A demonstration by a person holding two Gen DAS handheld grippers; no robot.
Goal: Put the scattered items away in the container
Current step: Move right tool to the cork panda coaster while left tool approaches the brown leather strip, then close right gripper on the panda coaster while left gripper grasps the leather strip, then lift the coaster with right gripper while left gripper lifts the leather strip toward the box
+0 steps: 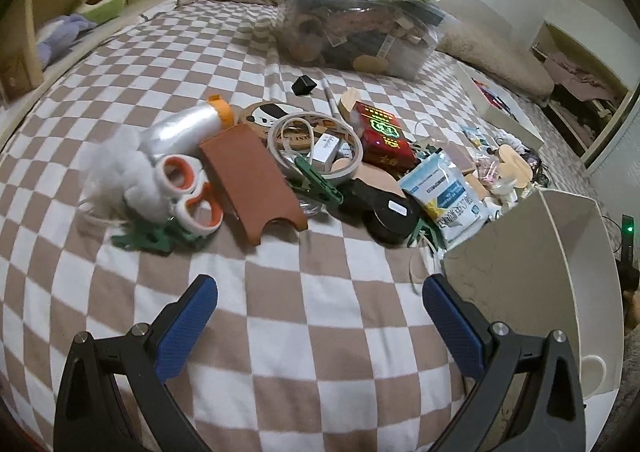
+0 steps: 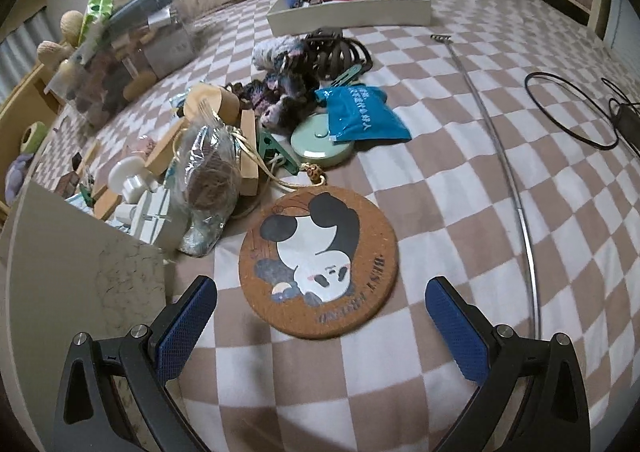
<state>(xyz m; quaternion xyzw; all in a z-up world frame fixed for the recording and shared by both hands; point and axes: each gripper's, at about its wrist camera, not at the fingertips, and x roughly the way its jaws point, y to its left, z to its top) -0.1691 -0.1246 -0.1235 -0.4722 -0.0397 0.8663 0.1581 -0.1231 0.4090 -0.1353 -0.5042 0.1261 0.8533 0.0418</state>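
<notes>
**Both grippers empty over a crowded bedspread**

Left gripper (image 1: 320, 310) spread wide, holding nothing, above bare checked bedspread (image 1: 304, 332). Right gripper (image 2: 320, 310) likewise released, straddling the near edge of a flat cork coaster (image 2: 318, 262). White container (image 1: 552, 264) near right in the left view, near left in the right. Likely trouble: thin coaster slipping from the pads or snagging cloth; scissors (image 1: 192, 192) and brown sleeve (image 1: 252, 176) overlapping in a heap, dragging neighbours along.
</notes>
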